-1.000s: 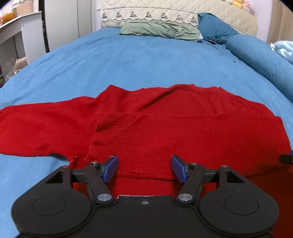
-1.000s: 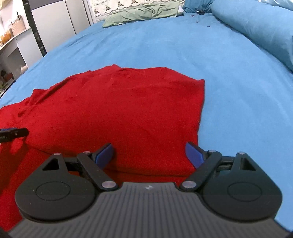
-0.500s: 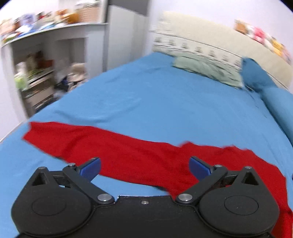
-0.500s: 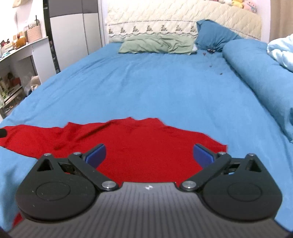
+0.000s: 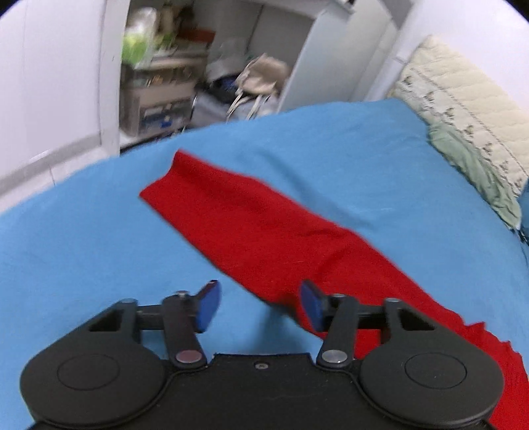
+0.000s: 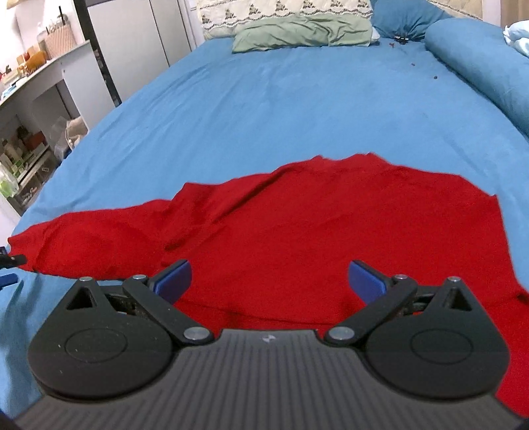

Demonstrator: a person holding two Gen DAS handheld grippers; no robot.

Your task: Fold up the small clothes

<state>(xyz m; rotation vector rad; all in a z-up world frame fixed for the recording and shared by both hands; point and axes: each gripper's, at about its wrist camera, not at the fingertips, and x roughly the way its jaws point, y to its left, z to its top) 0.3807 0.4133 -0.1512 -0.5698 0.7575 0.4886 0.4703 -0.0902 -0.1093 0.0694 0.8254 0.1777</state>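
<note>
A red knit sweater lies flat on the blue bed sheet. Its left sleeve stretches out toward the bed's left edge, cuff end farthest from me. My left gripper is open and empty, low over the sheet at the near edge of that sleeve. My right gripper is open and empty, just above the sweater's body. The left gripper's tip shows at the far left edge of the right wrist view.
A green pillow and a blue pillow lie at the headboard. A rolled blue duvet runs along the right side. White shelves with clutter and a bag stand beyond the bed's left edge.
My left gripper has swung left from the sweater's body to the outstretched sleeve. My right gripper has lifted and pulled back a little over the body. Both stay open.
</note>
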